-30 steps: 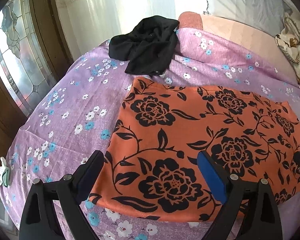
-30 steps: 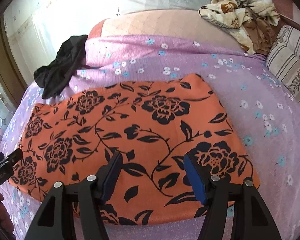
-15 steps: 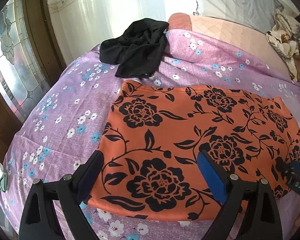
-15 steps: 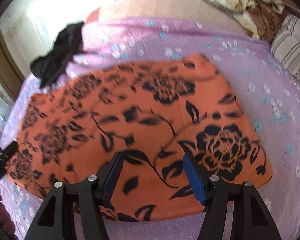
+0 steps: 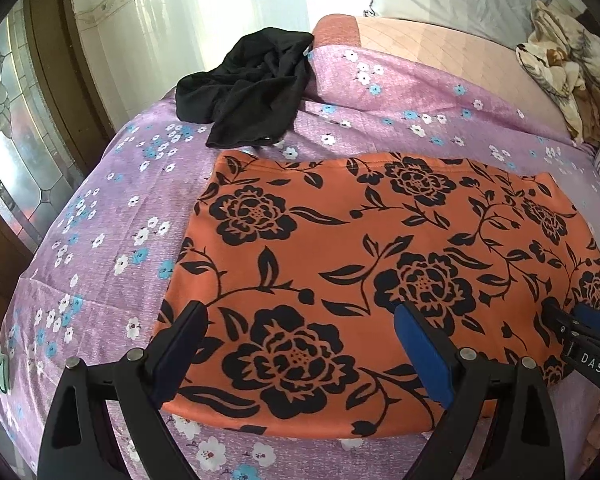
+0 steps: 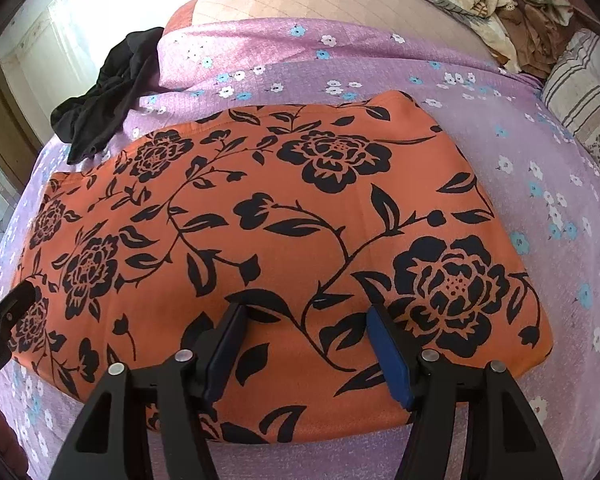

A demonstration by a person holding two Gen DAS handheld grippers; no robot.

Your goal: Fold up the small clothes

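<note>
An orange garment with black flowers (image 5: 380, 264) lies flat and folded on the purple flowered bedsheet (image 5: 112, 220); it also shows in the right wrist view (image 6: 284, 224). My left gripper (image 5: 300, 320) is open and empty above the garment's near left part. My right gripper (image 6: 306, 316) is open and empty above its near right part, and its tip shows at the right edge of the left wrist view (image 5: 580, 332). The left gripper's tip shows at the left edge of the right wrist view (image 6: 4, 312). A crumpled black garment (image 5: 248, 88) lies at the far left of the bed.
A patterned blanket heap (image 6: 484, 4) and a striped pillow (image 6: 580, 92) lie at the far right. A wooden door with leaded glass (image 5: 16, 136) stands left of the bed. The peach mattress (image 5: 432, 48) shows beyond the sheet.
Both grippers have drawn back and risen slightly, so more of the orange garment and bed shows. The garment has not moved. Both grippers stay open.
</note>
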